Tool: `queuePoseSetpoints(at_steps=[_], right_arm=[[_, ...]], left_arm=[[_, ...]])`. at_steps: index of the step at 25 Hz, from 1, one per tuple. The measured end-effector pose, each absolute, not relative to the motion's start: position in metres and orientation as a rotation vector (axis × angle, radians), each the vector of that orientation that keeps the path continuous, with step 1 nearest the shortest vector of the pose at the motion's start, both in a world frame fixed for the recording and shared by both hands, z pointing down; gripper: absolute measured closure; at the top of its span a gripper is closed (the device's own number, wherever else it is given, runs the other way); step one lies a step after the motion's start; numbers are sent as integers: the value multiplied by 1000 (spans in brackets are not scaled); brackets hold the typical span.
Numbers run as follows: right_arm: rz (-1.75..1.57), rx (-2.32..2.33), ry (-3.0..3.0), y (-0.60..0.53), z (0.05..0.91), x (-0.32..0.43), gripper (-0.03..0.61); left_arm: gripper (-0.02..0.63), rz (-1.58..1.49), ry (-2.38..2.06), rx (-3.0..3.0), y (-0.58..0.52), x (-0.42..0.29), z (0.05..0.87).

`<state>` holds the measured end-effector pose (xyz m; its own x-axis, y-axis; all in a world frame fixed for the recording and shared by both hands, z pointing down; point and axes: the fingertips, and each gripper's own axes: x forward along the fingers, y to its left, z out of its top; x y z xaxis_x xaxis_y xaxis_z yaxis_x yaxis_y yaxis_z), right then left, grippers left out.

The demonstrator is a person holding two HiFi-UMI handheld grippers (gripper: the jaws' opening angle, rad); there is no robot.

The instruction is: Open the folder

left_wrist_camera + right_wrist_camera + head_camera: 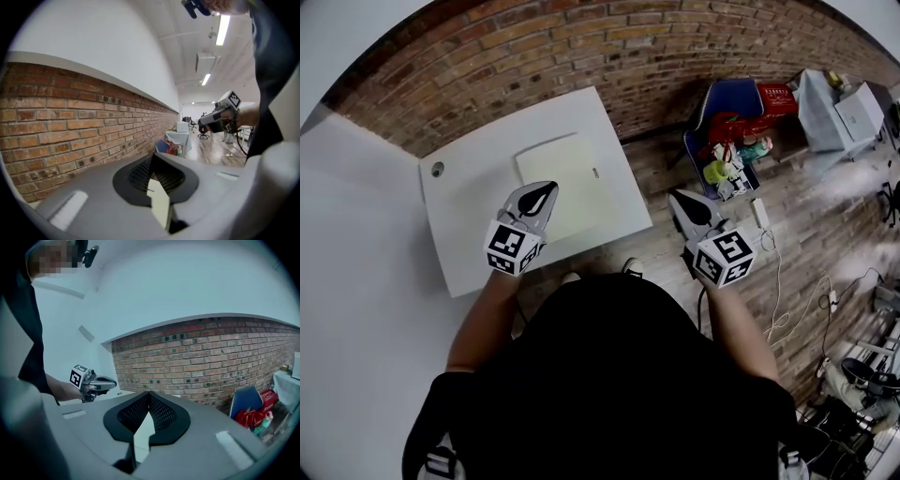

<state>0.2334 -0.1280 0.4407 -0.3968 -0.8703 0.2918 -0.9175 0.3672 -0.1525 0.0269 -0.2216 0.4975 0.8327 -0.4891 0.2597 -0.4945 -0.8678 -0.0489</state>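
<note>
Head view: a white table meets a brick wall at 12 o'clock. The pale folder lies shut on the table. The left gripper is at the folder's 8 o'clock edge. The right gripper is over the wood floor at 3 o'clock.

Left gripper view: its jaws are pressed together.

Right gripper view: its jaws likewise meet at the tips.

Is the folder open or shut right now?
Shut. The folder lies flat on the table as one pale slab, with no cover lifted or swung aside.
</note>
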Motion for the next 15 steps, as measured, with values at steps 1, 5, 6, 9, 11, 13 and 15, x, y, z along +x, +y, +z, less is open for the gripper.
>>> queuePoseSetpoints(at_steps=[1,5,6,9,11,13,15], right_arm=[[441,1628,-2456,-126,442,234,575],[452,1655,-2444,-119,445,237,575],[455,1661,-2440,-116,447,237,575],[479,1658,-2426,-109,455,237,575],[497,1653,-2416,-104,460,237,575],[502,1656,-2407,-99,462,240,575],[499,1666,-2404,-96,462,243,575]], left_arm=[[612,435,-800,2990,-221,31,503],[611,485,-812,3010,-218,47,525],[611,503,-806,3012,-217,51,532],[609,539,-777,3001,-214,62,548],[609,548,-755,2991,-210,71,553],[598,570,-739,2987,-208,80,562],[583,595,-721,2986,-204,87,573]])
